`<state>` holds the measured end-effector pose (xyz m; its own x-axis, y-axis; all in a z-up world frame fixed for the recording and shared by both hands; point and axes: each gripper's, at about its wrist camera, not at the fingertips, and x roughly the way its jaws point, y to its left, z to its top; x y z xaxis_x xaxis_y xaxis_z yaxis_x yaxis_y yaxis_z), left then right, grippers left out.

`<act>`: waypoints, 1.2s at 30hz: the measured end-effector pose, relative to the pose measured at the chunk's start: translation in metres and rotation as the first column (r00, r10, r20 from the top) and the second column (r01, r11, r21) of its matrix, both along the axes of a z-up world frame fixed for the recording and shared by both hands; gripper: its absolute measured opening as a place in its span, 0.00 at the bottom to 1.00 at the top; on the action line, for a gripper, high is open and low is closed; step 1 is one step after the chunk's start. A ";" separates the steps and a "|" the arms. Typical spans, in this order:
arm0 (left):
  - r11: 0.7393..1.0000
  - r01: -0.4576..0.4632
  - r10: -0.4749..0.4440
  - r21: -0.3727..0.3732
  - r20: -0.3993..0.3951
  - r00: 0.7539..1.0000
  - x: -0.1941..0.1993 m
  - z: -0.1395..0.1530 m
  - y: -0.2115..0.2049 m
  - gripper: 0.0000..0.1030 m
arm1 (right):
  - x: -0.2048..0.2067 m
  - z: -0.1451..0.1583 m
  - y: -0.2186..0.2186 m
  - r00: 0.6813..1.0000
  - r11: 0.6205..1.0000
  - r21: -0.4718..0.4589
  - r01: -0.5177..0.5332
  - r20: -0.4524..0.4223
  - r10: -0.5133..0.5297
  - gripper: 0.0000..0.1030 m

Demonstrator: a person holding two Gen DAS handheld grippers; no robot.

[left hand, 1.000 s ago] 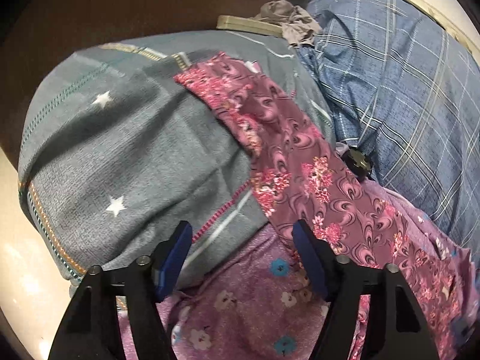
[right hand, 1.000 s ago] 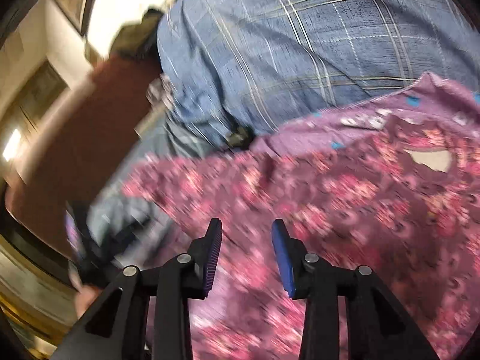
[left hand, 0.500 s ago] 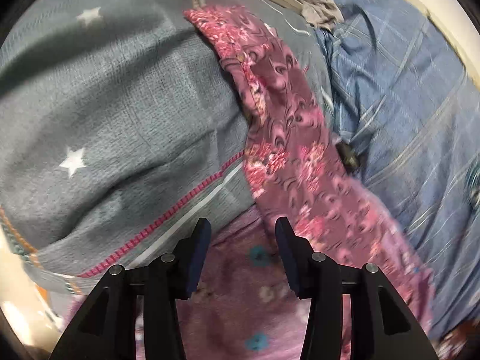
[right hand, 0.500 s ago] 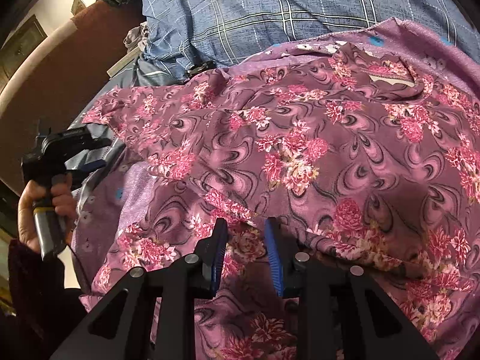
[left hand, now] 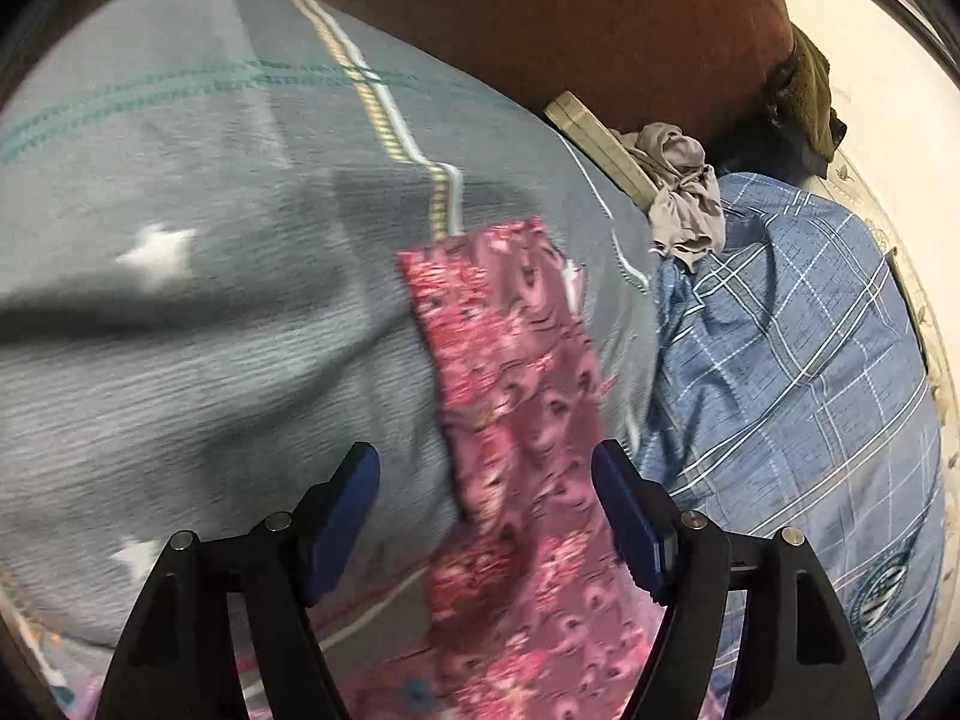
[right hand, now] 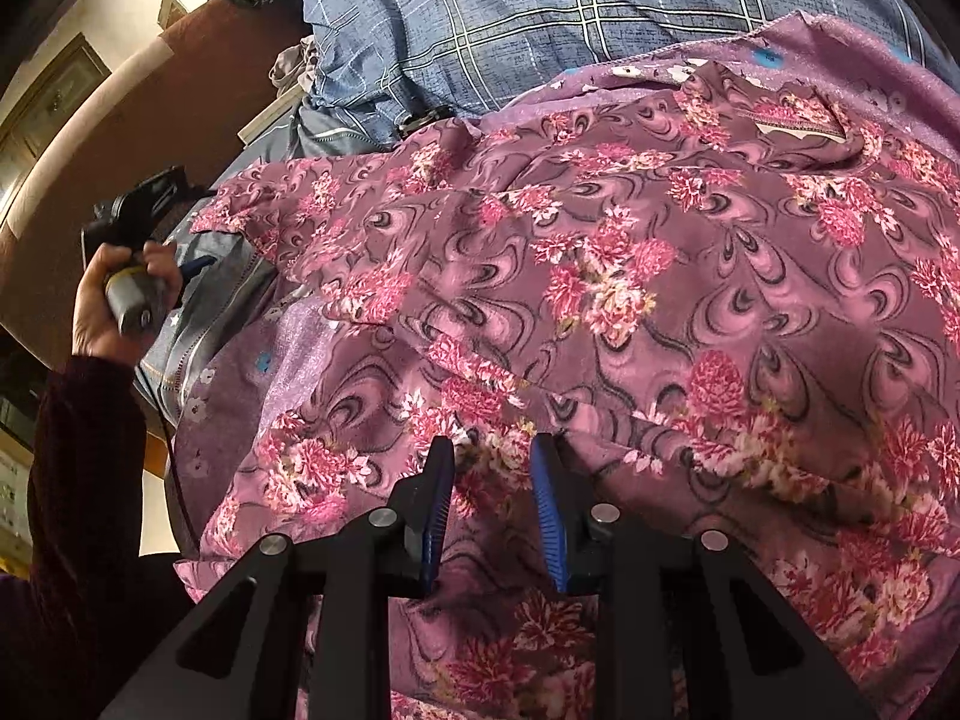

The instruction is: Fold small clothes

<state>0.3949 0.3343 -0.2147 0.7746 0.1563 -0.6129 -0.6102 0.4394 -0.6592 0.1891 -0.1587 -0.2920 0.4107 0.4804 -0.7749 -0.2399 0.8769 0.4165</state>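
A purple garment (right hand: 600,276) with pink flowers lies spread over the bed and fills the right wrist view. My right gripper (right hand: 492,498) rests on its near part, jaws narrow and pinching a raised fold of the cloth. One sleeve (left hand: 504,372) of the garment stretches over a grey star quilt (left hand: 210,330). My left gripper (left hand: 489,516) hovers over that sleeve, and its jaws are opening. The sleeve runs between them, but neither pad touches it. At the left of the right wrist view, a hand (right hand: 120,294) holds the left gripper.
Blue plaid bedding (left hand: 798,360) lies to the right of the sleeve and behind the garment. A lilac sheet (right hand: 240,372) with small flowers lies under the garment. A crumpled grey cloth (left hand: 678,192) sits by the brown headboard (left hand: 600,30).
The left gripper narrowed, then opened wide, and rolled as it moved along the sleeve toward its end. The right gripper came down onto the garment, narrowed, and has since kept still.
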 end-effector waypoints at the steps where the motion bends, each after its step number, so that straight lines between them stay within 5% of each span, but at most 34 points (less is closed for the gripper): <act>1: 1.000 0.011 -0.011 0.004 0.000 1.000 0.005 -0.001 0.004 0.69 | 0.001 0.000 0.000 1.000 1.000 0.001 -0.001 0.000 0.001 0.27; 3: 0.999 0.027 -0.027 0.024 0.009 1.000 0.016 -0.001 0.009 0.62 | 0.001 0.000 0.000 1.000 1.000 0.002 -0.003 -0.001 0.003 0.27; 5: 0.998 0.050 -0.049 0.042 -0.016 0.999 0.030 -0.008 0.014 0.31 | 0.001 0.000 0.000 1.000 1.000 -0.002 -0.006 0.000 0.006 0.27; 7: 0.997 0.067 -0.066 0.038 -0.036 0.997 0.039 -0.016 0.018 0.10 | 0.000 0.001 0.002 1.000 1.000 -0.013 -0.010 0.004 0.010 0.27; 10: 0.994 0.072 -0.069 0.086 -0.035 0.997 0.047 -0.017 0.016 0.08 | -0.002 0.005 0.006 1.000 0.999 -0.045 -0.014 0.021 0.015 0.25; 12: 0.976 0.095 -0.083 0.196 -0.068 0.994 0.049 -0.007 0.001 0.07 | -0.004 0.011 0.006 0.999 0.998 -0.058 -0.007 0.051 0.010 0.25; 15: 0.952 0.161 -0.153 0.259 -0.049 0.987 0.049 0.010 -0.025 0.07 | -0.005 0.023 0.002 0.996 0.999 -0.049 0.014 0.091 -0.009 0.25; 19: 0.876 0.269 -0.280 0.401 -0.032 0.959 0.046 0.040 -0.086 0.07 | -0.007 0.041 -0.019 0.983 0.994 -0.028 0.101 0.155 -0.095 0.25; 22: 0.797 0.374 -0.412 0.475 -0.026 0.911 0.041 0.059 -0.146 0.07 | -0.004 0.051 -0.044 0.968 0.982 0.005 0.187 0.166 -0.185 0.26; 29: 0.579 0.610 -0.671 0.542 -0.108 0.733 0.029 0.061 -0.290 0.07 | -0.002 0.058 -0.112 0.905 0.916 0.080 0.393 0.144 -0.401 0.27; 31: 0.489 0.671 -0.736 0.558 -0.149 0.660 0.023 0.053 -0.333 0.08 | -0.004 0.060 -0.134 0.877 0.889 0.091 0.448 0.148 -0.457 0.28; 32: 0.431 0.707 -0.771 0.561 -0.180 0.612 0.021 0.047 -0.354 0.08 | -0.006 0.060 -0.147 0.860 0.873 0.100 0.478 0.147 -0.488 0.28; 36: 0.112 0.870 -0.886 0.480 -0.348 0.306 0.018 0.026 -0.412 0.31 | -0.007 0.052 -0.199 0.788 0.787 0.151 0.598 0.071 -0.612 0.32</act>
<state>0.4125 -0.0778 -0.1890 0.6098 -0.3932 -0.6881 0.4501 0.8865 -0.1076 0.1823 -0.3578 -0.2401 0.7255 0.1867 -0.6624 0.2733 0.8052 0.5262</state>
